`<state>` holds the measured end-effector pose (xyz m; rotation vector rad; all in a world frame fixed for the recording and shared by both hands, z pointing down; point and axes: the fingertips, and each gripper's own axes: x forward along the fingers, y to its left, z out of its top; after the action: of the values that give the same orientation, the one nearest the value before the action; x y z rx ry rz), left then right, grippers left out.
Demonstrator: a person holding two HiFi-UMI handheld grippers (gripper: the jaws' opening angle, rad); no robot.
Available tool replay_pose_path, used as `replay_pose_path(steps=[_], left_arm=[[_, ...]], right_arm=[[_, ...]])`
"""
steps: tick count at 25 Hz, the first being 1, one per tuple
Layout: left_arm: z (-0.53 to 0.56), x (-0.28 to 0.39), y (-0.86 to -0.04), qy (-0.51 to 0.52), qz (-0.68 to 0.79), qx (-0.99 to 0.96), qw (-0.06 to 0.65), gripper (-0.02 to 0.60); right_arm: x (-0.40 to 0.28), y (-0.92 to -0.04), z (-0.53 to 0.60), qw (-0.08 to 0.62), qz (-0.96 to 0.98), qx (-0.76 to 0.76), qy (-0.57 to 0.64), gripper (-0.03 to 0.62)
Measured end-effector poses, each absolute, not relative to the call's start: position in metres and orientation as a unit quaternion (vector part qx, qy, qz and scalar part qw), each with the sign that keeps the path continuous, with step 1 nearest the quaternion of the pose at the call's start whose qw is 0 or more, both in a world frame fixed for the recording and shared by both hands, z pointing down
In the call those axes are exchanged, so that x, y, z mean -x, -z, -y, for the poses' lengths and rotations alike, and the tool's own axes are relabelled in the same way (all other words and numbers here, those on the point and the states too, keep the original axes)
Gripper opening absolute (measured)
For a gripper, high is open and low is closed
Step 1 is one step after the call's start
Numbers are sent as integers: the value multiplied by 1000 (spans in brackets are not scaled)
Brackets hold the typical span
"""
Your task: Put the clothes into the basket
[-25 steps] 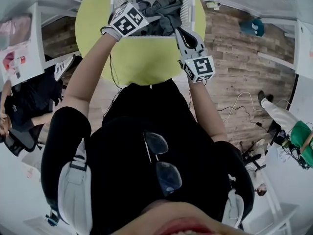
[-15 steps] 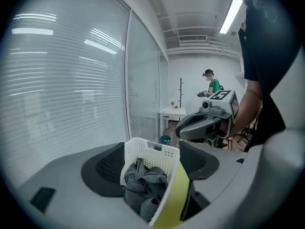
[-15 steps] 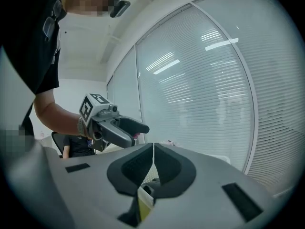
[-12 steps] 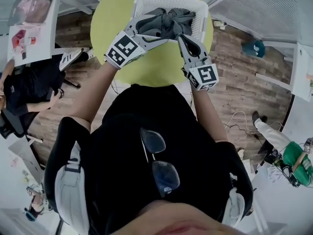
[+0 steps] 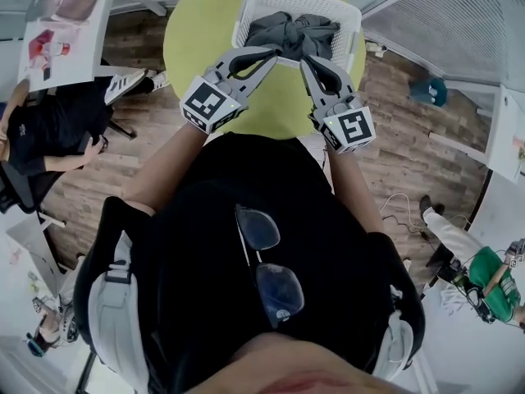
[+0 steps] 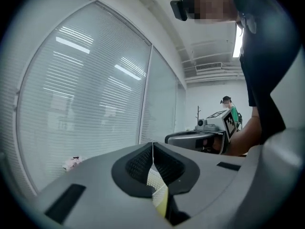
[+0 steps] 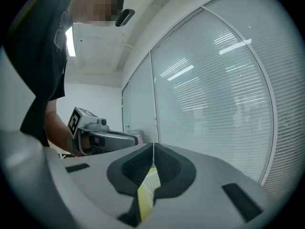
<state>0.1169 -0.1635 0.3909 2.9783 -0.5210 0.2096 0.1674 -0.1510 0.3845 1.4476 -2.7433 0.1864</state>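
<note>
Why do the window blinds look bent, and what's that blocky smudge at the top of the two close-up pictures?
Left gripper view and right gripper view: a wide-angle lens bows the straight blinds and darkens the corners; the blocky patch was laid over afterwards to hide a face. Head view: same bulging, the floor curves.

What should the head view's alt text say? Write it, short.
Dark grey clothes lie in a white basket on a round green table. In front of it, the person holds the left tool and right tool, both shut and empty.
</note>
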Motion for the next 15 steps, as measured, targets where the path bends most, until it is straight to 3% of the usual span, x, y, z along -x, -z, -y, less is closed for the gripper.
replay_pose_path(steps=[15], left_arm=[[161,-117,-384,-53,191,-980,29,10]], right_arm=[[-149,-373,151,24,891,-452,-48,26]])
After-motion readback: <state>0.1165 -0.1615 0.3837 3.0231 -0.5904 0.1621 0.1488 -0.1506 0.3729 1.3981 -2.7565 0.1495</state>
